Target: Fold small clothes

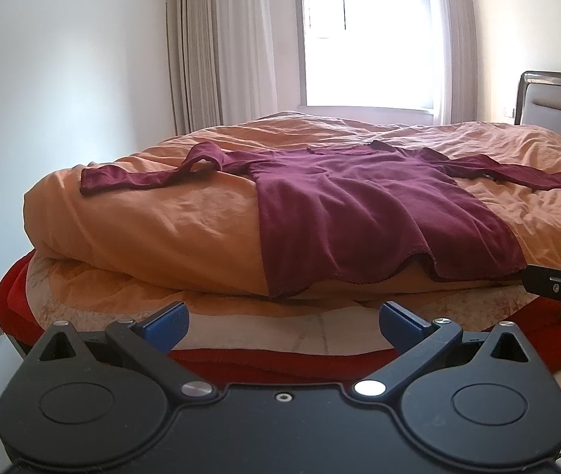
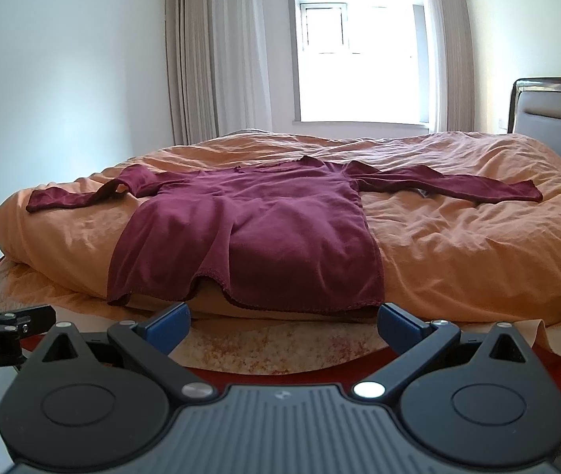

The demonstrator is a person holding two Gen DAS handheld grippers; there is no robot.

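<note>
Maroon long-sleeved shirt (image 1: 359, 197) lies spread flat and wholly unfolded on the orange duvet (image 1: 162, 221) at twelve o'clock, while left gripper (image 1: 283, 326) and right gripper (image 2: 283, 326) hover released, empty, so every fold remains.

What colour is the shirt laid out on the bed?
Dark maroon, plain with no pattern. The shirt shows best in the right wrist view.

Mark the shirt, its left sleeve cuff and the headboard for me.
shirt (image 2: 264, 229), right wrist view, middle of the body panel.
left sleeve cuff (image 1: 91, 181), left wrist view, end of the sleeve on the duvet.
headboard (image 2: 557, 110), right wrist view, padded panel.
</note>
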